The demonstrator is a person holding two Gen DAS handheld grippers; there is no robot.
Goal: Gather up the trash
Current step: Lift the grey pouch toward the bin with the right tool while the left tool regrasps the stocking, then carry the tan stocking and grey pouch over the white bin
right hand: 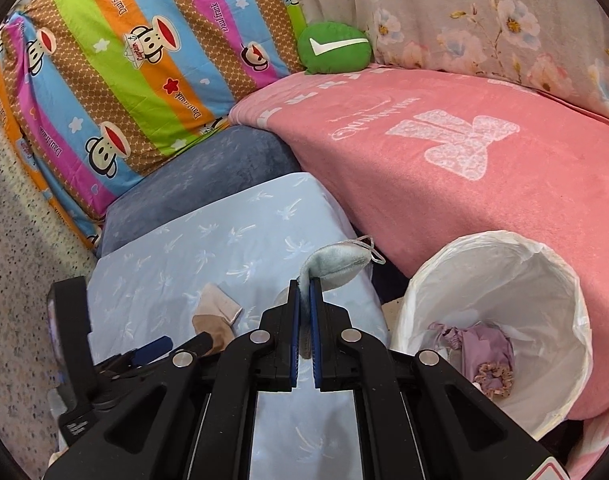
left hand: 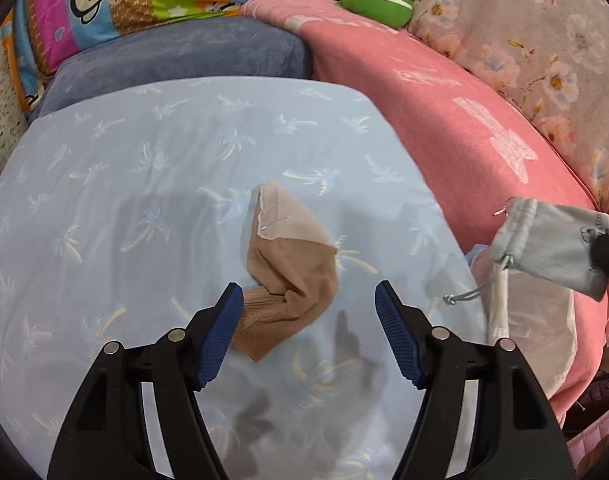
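A tan sock [left hand: 288,272] lies crumpled on the light blue palm-print sheet [left hand: 144,200]. My left gripper [left hand: 308,300] is open just above it, the left finger touching the sock's cuff. The sock also shows in the right wrist view [right hand: 214,312]. My right gripper [right hand: 304,288] is shut on a light grey-blue drawstring pouch [right hand: 336,266] and holds it in the air left of the bin; the pouch also shows in the left wrist view [left hand: 552,244]. A bin with a white liner [right hand: 544,264] stands at the right, with purple cloth items [right hand: 480,356] inside.
A pink blanket [right hand: 464,152] covers the bed at the right. A dark blue cushion [left hand: 184,56], a striped monkey-print pillow [right hand: 136,64] and a green plush [right hand: 334,48] lie at the back. Speckled floor [right hand: 16,280] is at the left.
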